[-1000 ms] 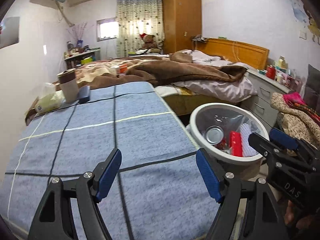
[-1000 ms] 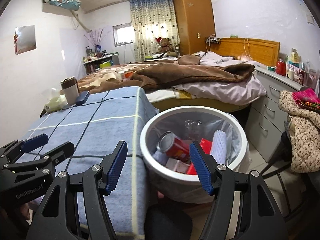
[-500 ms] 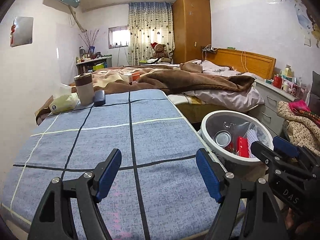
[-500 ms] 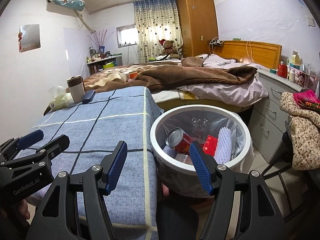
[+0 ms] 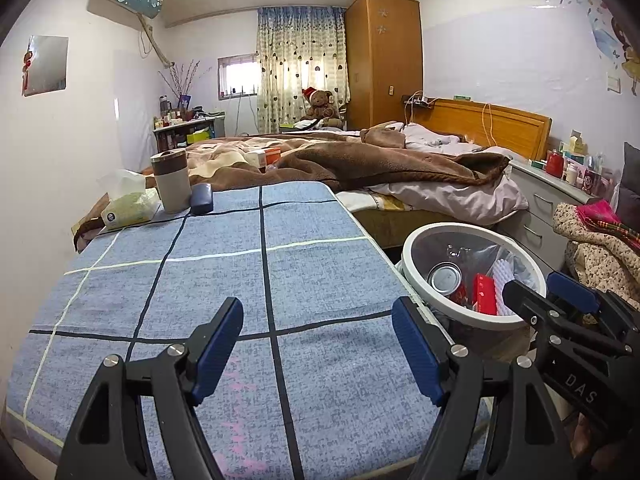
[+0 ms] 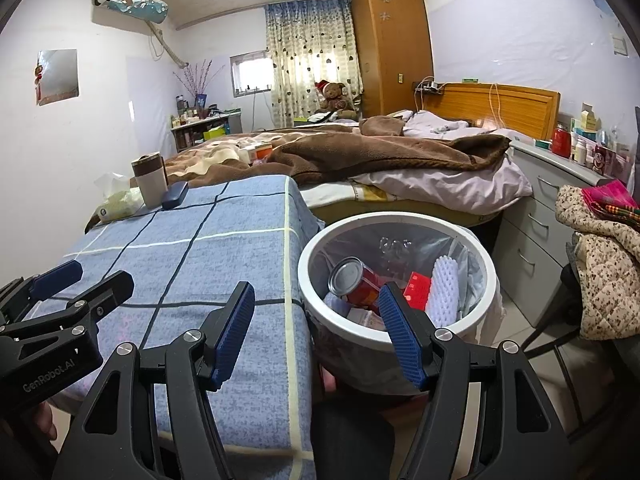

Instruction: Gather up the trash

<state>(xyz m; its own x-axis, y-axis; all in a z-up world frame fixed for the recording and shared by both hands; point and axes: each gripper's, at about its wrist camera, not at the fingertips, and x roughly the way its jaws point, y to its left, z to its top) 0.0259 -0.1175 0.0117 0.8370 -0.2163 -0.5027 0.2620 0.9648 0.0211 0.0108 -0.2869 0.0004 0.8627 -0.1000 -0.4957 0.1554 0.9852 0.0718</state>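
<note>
A round white trash bin (image 6: 308,280) with a clear liner stands on the floor right of the blue checked table (image 6: 192,256). It holds a red can (image 6: 354,280), a red box (image 6: 416,290) and a white foam sleeve (image 6: 444,286). The bin also shows in the left wrist view (image 5: 412,240), with the can (image 5: 444,278) in it. My left gripper (image 5: 318,346) is open and empty above the table's near part. My right gripper (image 6: 316,334) is open and empty, between the table edge and the bin's near rim.
At the table's far left stand a grey tumbler (image 5: 172,182), a dark case (image 5: 201,198) and a tissue pack (image 5: 128,208). Behind is a bed with brown blankets (image 5: 380,164). A grey drawer unit (image 6: 540,216) and a chair with clothes (image 6: 600,268) are at right.
Both grippers have drawn back and risen a little, so the table and bin look smaller and farther. Both stayed open and empty. The bin's contents have not moved.
</note>
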